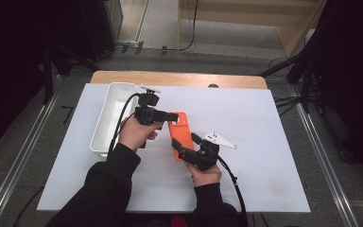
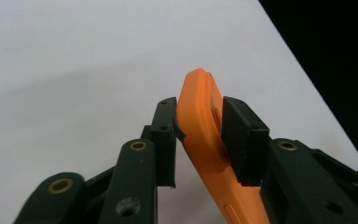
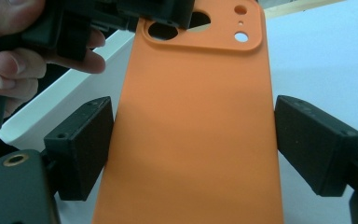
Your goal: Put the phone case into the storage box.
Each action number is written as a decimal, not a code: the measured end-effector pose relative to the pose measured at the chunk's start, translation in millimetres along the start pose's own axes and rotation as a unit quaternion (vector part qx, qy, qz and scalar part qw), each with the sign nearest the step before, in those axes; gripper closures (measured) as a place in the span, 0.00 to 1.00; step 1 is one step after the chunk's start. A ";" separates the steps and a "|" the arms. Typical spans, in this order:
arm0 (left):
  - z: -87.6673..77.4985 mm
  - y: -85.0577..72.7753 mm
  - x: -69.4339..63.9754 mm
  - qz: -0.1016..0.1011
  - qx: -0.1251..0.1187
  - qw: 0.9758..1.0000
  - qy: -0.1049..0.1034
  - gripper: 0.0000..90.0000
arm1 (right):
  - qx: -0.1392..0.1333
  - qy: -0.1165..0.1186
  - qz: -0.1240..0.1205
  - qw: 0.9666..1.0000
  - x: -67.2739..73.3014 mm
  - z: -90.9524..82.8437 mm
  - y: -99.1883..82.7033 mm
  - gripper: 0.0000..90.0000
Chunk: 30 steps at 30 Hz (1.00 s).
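An orange phone case [image 1: 179,130] is held off the white table between both grippers. My left gripper [image 1: 174,117] comes in from the left at the case's far end, by the camera cut-out. In the left gripper view its two pads press on the front and back of the case [image 2: 200,116], so this gripper [image 2: 198,126] is shut on it. My right gripper [image 1: 178,149] holds the near end. In the right gripper view its pads sit against the two long edges of the case [image 3: 191,140], gripping it across its width.
A long white tray [image 1: 111,113] stands at the left of the white table cover [image 1: 255,156], just beyond the left hand [image 3: 9,70]. A wooden table edge [image 1: 179,78] runs along the back. Dark stands and cables flank the table.
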<state>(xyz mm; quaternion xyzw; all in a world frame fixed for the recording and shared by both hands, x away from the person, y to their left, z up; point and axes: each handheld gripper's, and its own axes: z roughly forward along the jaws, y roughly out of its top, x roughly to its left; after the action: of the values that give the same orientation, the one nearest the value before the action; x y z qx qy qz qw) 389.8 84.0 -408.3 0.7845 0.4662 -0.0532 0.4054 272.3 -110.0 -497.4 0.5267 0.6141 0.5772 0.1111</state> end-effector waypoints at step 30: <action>-9.2 2.8 -7.2 -0.007 -0.006 1.000 -0.021 0.84 | 0.015 -0.010 -0.065 0.998 1.7 9.8 0.1 0.14</action>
<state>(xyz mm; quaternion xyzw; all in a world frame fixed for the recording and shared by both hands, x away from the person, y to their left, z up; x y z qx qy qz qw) 385.3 84.7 -397.2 0.7773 0.4634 -0.0701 0.4197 279.0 -102.9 -499.6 0.4934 0.6542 0.5541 0.1466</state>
